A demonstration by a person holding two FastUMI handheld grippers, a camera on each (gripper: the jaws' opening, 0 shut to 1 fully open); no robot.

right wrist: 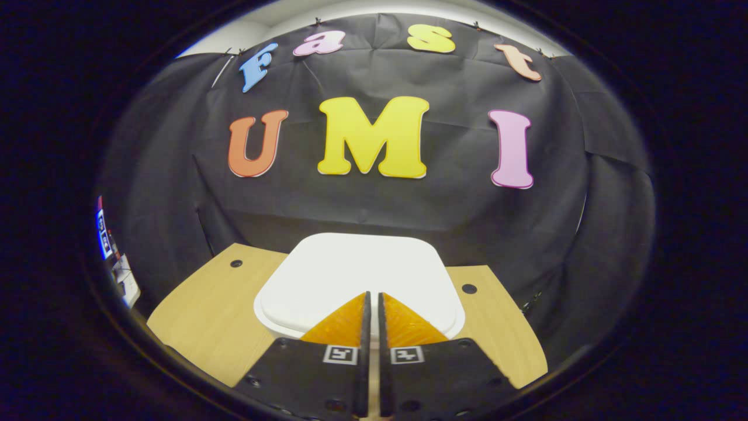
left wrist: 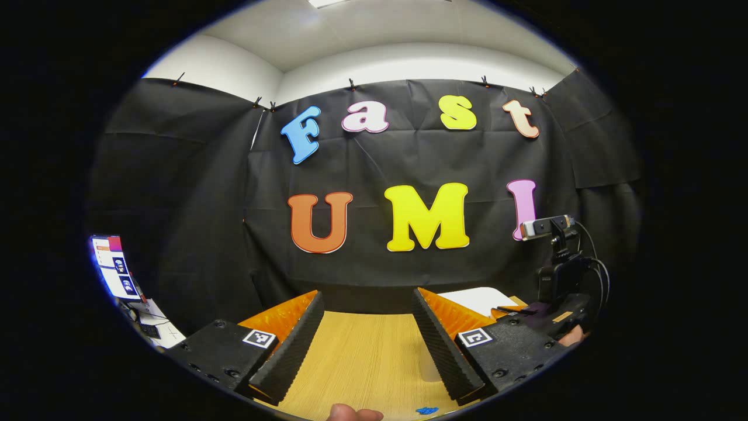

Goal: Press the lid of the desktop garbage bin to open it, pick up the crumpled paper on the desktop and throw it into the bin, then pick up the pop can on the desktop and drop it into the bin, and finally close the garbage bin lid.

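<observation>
Two grippers wait at a wooden table with a white bin on it.

In the right gripper view, the right gripper (right wrist: 372, 304) has its two fingers almost together with only a thin gap, and nothing is between them. Its tips are over the near edge of the white bin lid (right wrist: 356, 275), which lies flat and shut; I cannot tell if they touch it. The bin sits on the table (right wrist: 198, 316), near the black cloth wall. In the left gripper view, the left gripper (left wrist: 367, 304) has its fingers spread wide apart with only bare table (left wrist: 365, 356) between them. Farther off to the right, a corner of the white lid (left wrist: 482, 299) peeks out. Beside it, a small camera (left wrist: 546, 226) stands on a black stand.
</observation>
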